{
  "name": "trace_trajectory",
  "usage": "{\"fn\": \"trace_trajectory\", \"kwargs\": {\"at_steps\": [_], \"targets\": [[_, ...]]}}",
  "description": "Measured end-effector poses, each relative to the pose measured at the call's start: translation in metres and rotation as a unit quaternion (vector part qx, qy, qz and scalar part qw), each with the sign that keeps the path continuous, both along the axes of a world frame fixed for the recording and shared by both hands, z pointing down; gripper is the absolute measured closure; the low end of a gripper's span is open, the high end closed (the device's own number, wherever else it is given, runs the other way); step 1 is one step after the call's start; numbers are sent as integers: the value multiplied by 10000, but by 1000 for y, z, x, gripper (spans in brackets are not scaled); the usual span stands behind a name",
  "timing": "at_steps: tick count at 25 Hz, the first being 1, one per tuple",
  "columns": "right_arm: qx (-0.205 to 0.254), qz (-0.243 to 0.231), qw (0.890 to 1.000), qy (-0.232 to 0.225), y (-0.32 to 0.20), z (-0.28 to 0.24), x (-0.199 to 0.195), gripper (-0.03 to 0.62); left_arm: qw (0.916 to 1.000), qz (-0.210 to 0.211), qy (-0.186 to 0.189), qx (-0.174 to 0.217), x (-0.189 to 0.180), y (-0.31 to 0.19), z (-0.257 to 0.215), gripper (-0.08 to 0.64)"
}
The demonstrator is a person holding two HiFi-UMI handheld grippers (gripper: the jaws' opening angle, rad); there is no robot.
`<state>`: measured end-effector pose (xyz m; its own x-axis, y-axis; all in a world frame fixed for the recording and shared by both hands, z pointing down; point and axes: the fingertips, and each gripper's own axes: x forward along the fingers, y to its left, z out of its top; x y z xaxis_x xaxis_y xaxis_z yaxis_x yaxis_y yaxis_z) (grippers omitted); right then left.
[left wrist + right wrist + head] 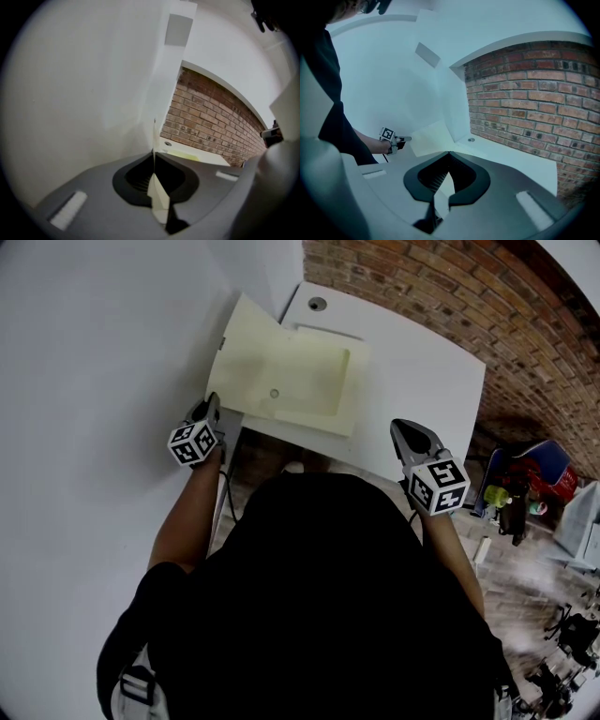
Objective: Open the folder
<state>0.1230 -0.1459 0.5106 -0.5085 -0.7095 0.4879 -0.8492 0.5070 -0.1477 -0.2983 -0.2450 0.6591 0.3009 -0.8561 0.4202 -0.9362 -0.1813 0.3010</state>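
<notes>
L claw (214, 401) pinches folder cover (246, 352), raised off desk (422, 371).

The head view looks steeply down from above the person (319, 596) at the counter (422, 371) and folder (300, 381). Each hand-held gripper view sits close behind its own jaws, facing the brick wall (211, 126). The right one (further from the folder) shares the folder, counter and left hand-held gripper (408, 138) with the head view.

folder (300, 381) | pale yellow | open, 1 cover raised (left side) | on white table (422, 371)
</notes>
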Motion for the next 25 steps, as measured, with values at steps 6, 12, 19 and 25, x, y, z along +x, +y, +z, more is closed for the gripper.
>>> {"fn": "trace_trajectory", "kwargs": {"at_steps": [6,12,19,25], "targets": [[-35,60,10000,37,1,3,-1,594,9997,-172,-16,-182,-20,-5,17,554],[-41,119,9999,48,2,2,-1,594,9991,-231,-65,-353,-33,-8,29,554],[-74,179,9998,56,4,6,-3,594,9985,-274,-98,-461,-41,-12,39,552],[-80,228,9997,49,2,8,-2,594,9978,-369,-47,-544,-47,-14,45,552]]}}
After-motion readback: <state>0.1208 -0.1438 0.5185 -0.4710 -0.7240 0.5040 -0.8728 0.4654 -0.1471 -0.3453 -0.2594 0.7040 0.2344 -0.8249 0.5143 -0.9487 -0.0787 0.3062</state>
